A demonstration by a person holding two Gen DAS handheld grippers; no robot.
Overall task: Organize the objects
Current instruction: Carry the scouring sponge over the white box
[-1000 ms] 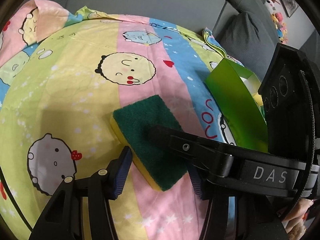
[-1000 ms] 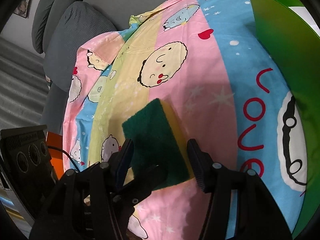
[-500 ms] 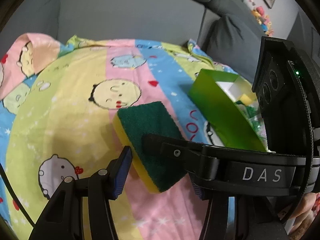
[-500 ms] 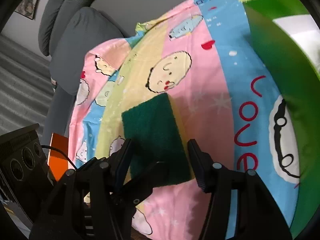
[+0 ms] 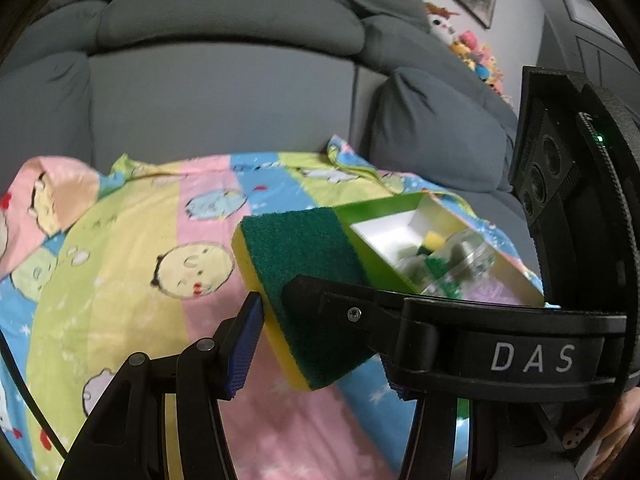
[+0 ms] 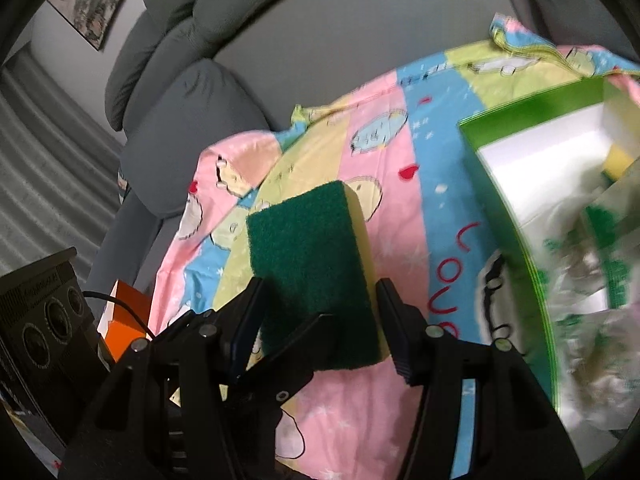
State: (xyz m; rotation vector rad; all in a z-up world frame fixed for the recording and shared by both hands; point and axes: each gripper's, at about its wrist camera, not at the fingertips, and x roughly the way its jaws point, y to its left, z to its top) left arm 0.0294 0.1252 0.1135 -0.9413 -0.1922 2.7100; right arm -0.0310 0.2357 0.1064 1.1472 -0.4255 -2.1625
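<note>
Both sets of jaws clamp the rectangular yellow sponge with dark green scouring top (image 5: 304,280), left gripper (image 5: 320,344) and right gripper (image 6: 320,328) pinching its sides. It hangs above the cartoon-print sheet (image 5: 132,280), beside the open green cardboard box (image 5: 384,272). Light and squashy, it looks best gripped across the foam edges.

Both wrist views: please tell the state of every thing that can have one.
sponge: lifted off the sheet, gripped by both tools
left hand-held gripper: shut on sponge
right hand-held gripper: shut on sponge
green box: open, partly filled
bed sheet: spread over the sofa
</note>
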